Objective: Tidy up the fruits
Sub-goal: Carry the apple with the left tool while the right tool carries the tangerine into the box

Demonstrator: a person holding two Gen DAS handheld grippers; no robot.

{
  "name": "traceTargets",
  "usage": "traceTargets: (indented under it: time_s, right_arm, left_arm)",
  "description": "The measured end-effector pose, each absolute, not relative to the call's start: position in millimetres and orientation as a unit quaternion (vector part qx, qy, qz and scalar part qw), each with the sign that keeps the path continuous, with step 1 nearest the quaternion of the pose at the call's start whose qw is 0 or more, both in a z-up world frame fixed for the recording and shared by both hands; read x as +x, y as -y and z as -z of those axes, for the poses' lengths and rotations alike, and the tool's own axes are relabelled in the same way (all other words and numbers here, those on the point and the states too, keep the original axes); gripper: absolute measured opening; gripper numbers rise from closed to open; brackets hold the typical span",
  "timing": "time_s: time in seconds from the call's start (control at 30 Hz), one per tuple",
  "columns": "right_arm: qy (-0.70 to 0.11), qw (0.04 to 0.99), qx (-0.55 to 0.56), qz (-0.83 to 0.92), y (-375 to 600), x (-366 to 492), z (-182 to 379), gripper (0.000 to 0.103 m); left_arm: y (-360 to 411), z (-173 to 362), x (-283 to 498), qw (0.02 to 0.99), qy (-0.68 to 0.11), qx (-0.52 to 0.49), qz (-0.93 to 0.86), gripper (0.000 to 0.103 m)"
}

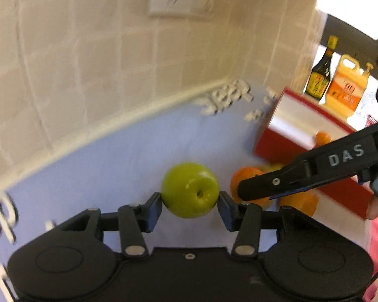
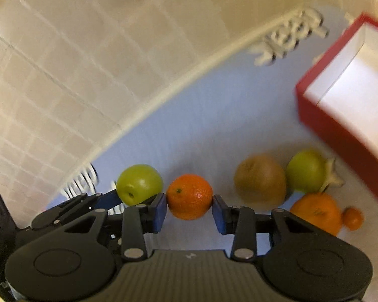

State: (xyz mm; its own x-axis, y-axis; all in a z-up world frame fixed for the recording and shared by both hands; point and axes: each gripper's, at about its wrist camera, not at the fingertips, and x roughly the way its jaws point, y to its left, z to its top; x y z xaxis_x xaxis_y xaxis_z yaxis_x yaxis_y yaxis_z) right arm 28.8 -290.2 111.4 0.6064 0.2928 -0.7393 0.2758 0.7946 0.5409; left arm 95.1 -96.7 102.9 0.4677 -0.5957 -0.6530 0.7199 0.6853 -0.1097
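Fruit count, both wrist views together: green apples, two — one point(image 1: 190, 190) seen from the left wrist, a second point(image 2: 305, 171) lying in the cluster by the box; oranges, three — one mandarin-sized point(image 2: 189, 196), one large point(image 2: 316, 212), one very small point(image 2: 352, 218) just beside the large one; brownish round fruit, one point(image 2: 260, 179), kind unclear through blur; pale star-shaped piece, one point(image 2: 333, 176), partly hidden behind the second apple; another orange fruit point(image 1: 322, 137) shows inside the box in the left view. Red box with white interior, one point(image 2: 340, 125). Bottles at the back, two: one dark point(image 1: 319, 75), one orange jug point(image 1: 346, 85). Grippers, two: left point(image 1: 190, 202), right point(image 2: 189, 210).
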Motion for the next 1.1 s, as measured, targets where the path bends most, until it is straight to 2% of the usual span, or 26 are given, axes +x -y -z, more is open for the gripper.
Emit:
traceTargets:
  time_s: [0.33, 0.53, 0.73, 1.1]
  right_arm:
    - [-0.328, 0.884, 0.317, 0.104, 395.3, -37.2, -183.2, 0.041]
    - [-0.311, 0.88, 0.303, 0.192, 463.3, -81.3, -190.5, 0.041]
    - [-0.343, 0.858, 0.288, 0.251, 501.7, -104.2, -166.3, 0.041]
    - [-0.427, 0.812, 0.288, 0.276, 511.2, -92.5, -101.3, 0.041]
  left_arm:
    - [202.1, -179.8, 74.7, 0.834, -0.248, 0.103, 0.482, 0.058]
    - [278.5, -188.4, 51.7, 0.801, -0.23, 0.12, 0.54, 0.058]
    - [338.4, -168.1, 39.4, 0.768, -0.254, 0.141, 0.571, 0.058]
    - [421.4, -98.0, 73.3, 0.739, -0.384, 0.178, 0.524, 0.058]
